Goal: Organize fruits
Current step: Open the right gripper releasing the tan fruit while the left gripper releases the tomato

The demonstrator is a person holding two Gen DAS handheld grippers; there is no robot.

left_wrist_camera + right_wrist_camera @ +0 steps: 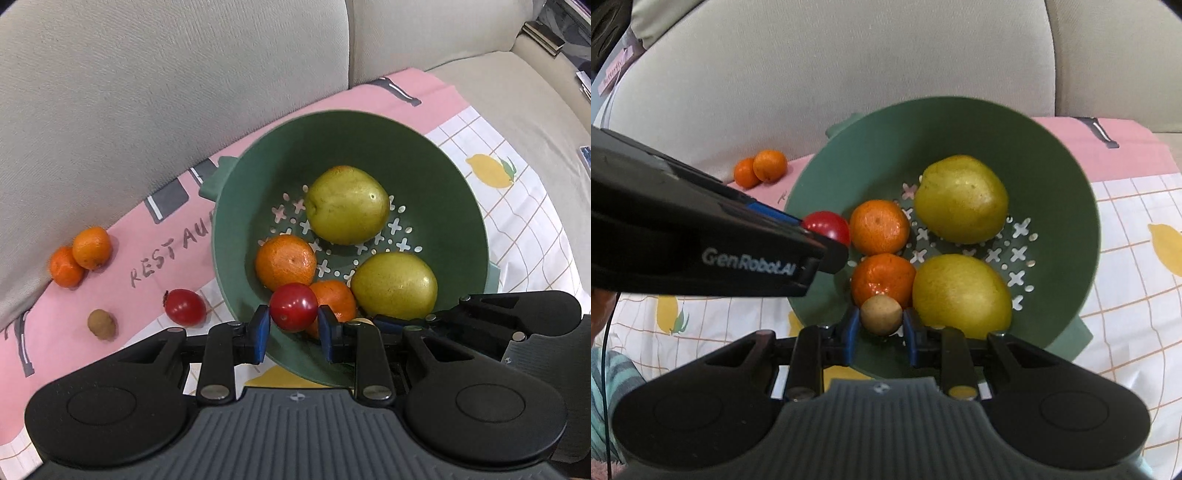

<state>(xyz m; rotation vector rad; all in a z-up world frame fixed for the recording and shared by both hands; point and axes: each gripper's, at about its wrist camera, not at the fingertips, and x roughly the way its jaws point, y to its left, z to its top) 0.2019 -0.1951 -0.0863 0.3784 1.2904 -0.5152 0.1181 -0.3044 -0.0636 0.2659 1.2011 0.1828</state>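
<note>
My left hand-held gripper [293,328] grasping red tomato [293,311] over green colander [369,147] rim. Right hand-held gripper [881,332] grasping brown longan [881,314]. Only left view shows second tomato [184,307], loose longan [102,324] on cloth [74,306].

Matt plastic colander [424,147], glossy tomato [293,312], cloth cushion [147,92].

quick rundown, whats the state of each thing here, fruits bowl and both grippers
left gripper: shut on red tomato, held over the bowl's near rim
right gripper: shut on small brown fruit, over the bowl's near rim
green bowl: on the cloth, holding two pears and two oranges
second red tomato: loose on the cloth
second brown fruit: loose on the cloth
two small oranges: touching, on the cloth against the cushion
</note>
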